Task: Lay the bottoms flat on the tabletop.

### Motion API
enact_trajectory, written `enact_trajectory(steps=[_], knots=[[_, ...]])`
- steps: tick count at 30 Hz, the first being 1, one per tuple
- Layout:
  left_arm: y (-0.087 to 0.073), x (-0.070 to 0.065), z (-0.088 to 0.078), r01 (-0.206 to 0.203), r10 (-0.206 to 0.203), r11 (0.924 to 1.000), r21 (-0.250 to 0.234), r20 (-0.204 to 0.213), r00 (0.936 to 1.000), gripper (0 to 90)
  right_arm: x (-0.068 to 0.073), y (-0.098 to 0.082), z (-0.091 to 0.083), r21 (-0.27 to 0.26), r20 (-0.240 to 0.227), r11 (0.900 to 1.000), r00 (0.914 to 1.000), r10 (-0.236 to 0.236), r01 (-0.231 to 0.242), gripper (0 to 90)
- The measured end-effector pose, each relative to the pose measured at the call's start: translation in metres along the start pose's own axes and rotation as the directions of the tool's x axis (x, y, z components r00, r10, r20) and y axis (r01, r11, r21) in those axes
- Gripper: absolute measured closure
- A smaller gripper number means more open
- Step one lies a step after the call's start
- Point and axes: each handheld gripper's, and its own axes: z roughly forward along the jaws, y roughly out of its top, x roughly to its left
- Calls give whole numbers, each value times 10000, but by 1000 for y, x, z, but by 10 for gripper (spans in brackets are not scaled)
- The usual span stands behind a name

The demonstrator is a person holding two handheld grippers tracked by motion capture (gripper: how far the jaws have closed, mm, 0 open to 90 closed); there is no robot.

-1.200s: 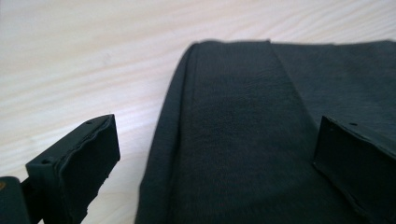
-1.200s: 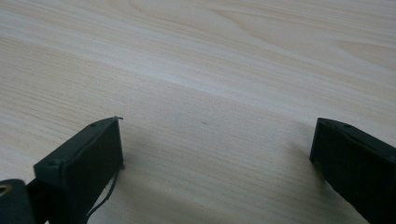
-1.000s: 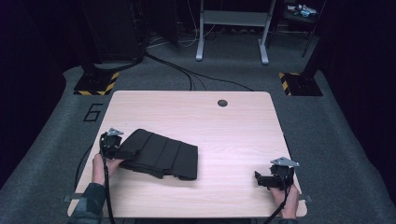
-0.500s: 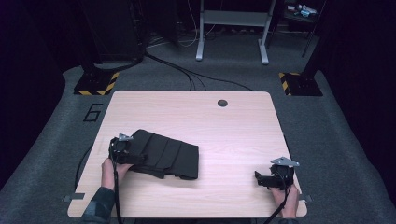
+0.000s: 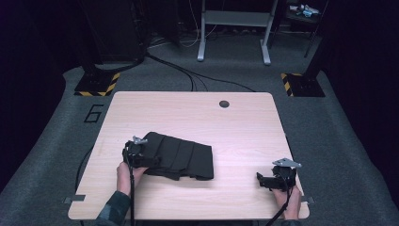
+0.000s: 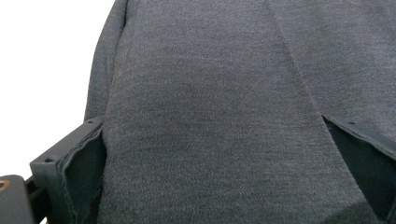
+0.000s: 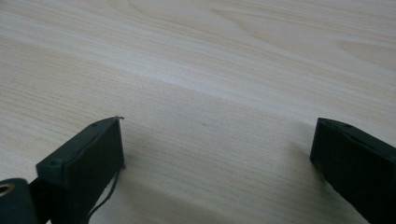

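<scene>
A person seated at a pale wooden worktop [image 5: 235,122] holds a gripper in each hand. At the left of the high view, the left gripper [image 5: 151,161] reaches onto the near left edge of a folded dark garment [image 5: 181,156], which lies flat on the left half of the worktop, well short of the far edge. The left hand [image 5: 126,172] sits just behind the gripper, a patterned sleeve [image 5: 113,212] entering from the bottom. In the left gripper view, grey woven cloth [image 6: 224,107] runs between the two spread jaws, one either side of it; the jaws appear parted around the cloth rather than pinching it, though how firmly they bear on it is hard to judge at this closeness. A small round dark hole [image 5: 224,103] marks the worktop near its far edge, right of centre. At the right, the right gripper [image 5: 260,179] rests low near the worktop's near right corner, well apart from the garment, with the right hand [image 5: 287,195] behind it. In the right gripper view its jaws stand wide apart over bare wood grain [image 7: 219,93], grasping nothing
</scene>
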Motion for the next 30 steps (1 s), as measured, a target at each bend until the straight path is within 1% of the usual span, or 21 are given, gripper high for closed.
enact_trajectory(steps=[1, 2, 4, 5, 8, 9, 12, 13, 16, 17, 19, 20, 21, 22, 24, 27, 29, 30], knots=[[1, -3, 0, -120, 119, 9999, 86, 48, 9999, 12, 0, 0, 0, 0, 0, 10000, 10000, 0, 0, 21], [2, -8, 2, -202, 202, 9998, 49, 87, 9998, 12, 0, 0, 0, -12, 1, 10000, 10000, -25, 25, 21], [4, -16, 4, -279, 277, 9996, 83, 132, 9995, 12, 0, 0, 0, 5, -2, 10000, 10000, 4, -4, 21], [5, -20, 5, -258, 258, 9997, 13, 70, 9996, 12, 0, 0, 0, 10, -1, 10000, 10000, 9, -9, 21], [7, -32, 8, -276, 276, 9996, -4, 140, 9995, 12, 0, 0, 0, 13, 0, 10000, 10000, 14, -14, 21], [7, -37, 9, -200, 201, 9998, -61, 151, 9997, 12, 0, 0, 0, 13, 0, 10000, 10000, 14, -14, 21], [10, -50, 14, -251, 254, 9996, -123, 260, 9993, 12, 0, 0, 0, -4, 1, 10000, 10000, -16, 16, 21], [11, -58, 16, -340, 344, 9993, -183, 241, 9991, 12, 0, 0, 0, -14, 6, 10000, 10000, -21, 21, 21], [13, -70, 19, -489, 495, 9986, -200, 298, 9983, 12, 0, 0, 0, -21, 2, 10000, 10000, -18, 18, 22], [14, -73, 19, -568, 573, 9983, -160, 356, 9977, 12, 0, 0, 0, -21, 2, 10000, 10000, -18, 18, 22], [16, -84, 22, -818, 828, 9964, -216, 513, 9952, 11, 0, 0, 0, -26, 0, 10000, 10000, -20, 20, 23], [16, -84, 22, -818, 828, 9964, -216, 513, 9952, 11, 0, 0, 0, -26, 0, 10000, 10000, -20, 20, 23], [17, -87, 21, -1062, 1075, 9940, -269, 536, 9928, 11, 0, 0, 0, -50, -5, 10000, 10000, 43, -43, 23], [18, -88, 21, -1161, 1174, 9929, -273, 538, 9916, 10, 0, 0, 0, -47, -6, 10000, 10000, 36, -36, 23], [19, -88, 17, -1311, 1330, 9904, -433, 443, 9901, 11, 0, 0, 0, -29, -19, 10000, 10000, -13, 13, 24], [21, -89, 5, -1699, 1724, 9836, -604, 386, 9843, 13, 0, 0, 0, -36, -5, 10000, 10000, -1, 1, 24], [22, -91, -2, -1889, 1922, 9793, -731, 420, 9804, 11, 0, 0, 0, -38, -14, 10000, 10000, 5, -5, 25], [22, -93, -5, -2049, 2085, 9757, -783, 418, 9771, 10, 0, 0, 0, -38, -13, 10000, 10000, 3, -3, 25]])
